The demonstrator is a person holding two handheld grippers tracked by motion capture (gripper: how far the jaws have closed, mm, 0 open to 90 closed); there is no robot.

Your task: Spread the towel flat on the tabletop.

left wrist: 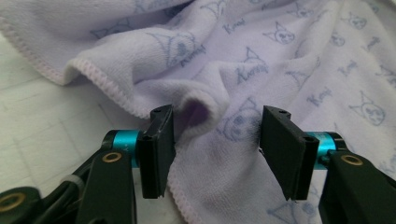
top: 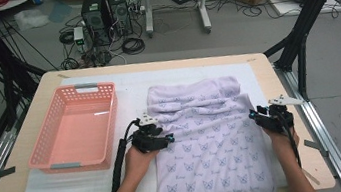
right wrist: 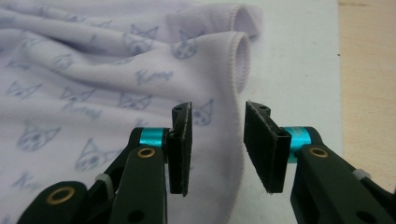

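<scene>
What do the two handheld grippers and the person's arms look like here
Both the left gripper and the right gripper are black, with two flat rectangular jaws, a turquoise metal collar behind each jaw and brass-coloured rivets in the linkage arms. In the high view a thick black cable trails from the left one, and a pale three-cornered plate tops the right. The forearms are bare, with no sleeves showing.

We hold our left gripper (top: 168,139) and right gripper (top: 253,114) level with each other, well apart. Both point inward, their jaws parted. Our forearms rise behind them.
</scene>
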